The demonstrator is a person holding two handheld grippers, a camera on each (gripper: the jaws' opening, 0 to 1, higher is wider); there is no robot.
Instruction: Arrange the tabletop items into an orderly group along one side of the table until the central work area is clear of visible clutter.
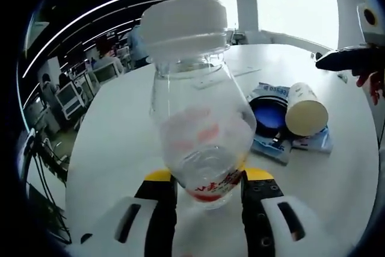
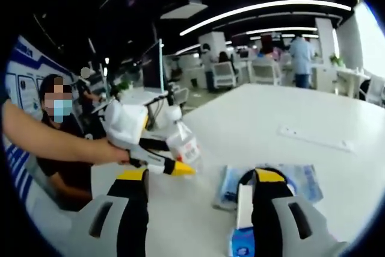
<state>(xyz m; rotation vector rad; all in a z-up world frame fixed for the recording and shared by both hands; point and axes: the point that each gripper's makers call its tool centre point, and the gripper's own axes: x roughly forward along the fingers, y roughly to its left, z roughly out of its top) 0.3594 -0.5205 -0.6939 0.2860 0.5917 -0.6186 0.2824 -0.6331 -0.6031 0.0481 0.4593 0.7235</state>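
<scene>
The clear plastic bottle (image 1: pixel 198 112) with the white cap is in hand: the left gripper (image 1: pixel 207 192) is clamped on its lower body near the red label, and in the right gripper view the same bottle (image 2: pixel 182 142) hangs above the near edge of the white table (image 1: pixel 120 148), carried in that gripper (image 2: pixel 157 162). By my reading the step is carrying the bottle to the group forming at one side. That group seems to be the blue packet (image 1: pixel 283 142) with a paper cup (image 1: pixel 305 108) lying on its side on it, just to the right of the bottle. The next move calls for setting the bottle down upright close beside the packet without knocking the cup, then letting go.

The right gripper (image 2: pixel 198 188) has its jaws apart. A white, blue-ended item (image 2: pixel 243 227) sits between them, but I cannot tell whether they touch it. Beyond lies the packet (image 2: pixel 274 182).
</scene>
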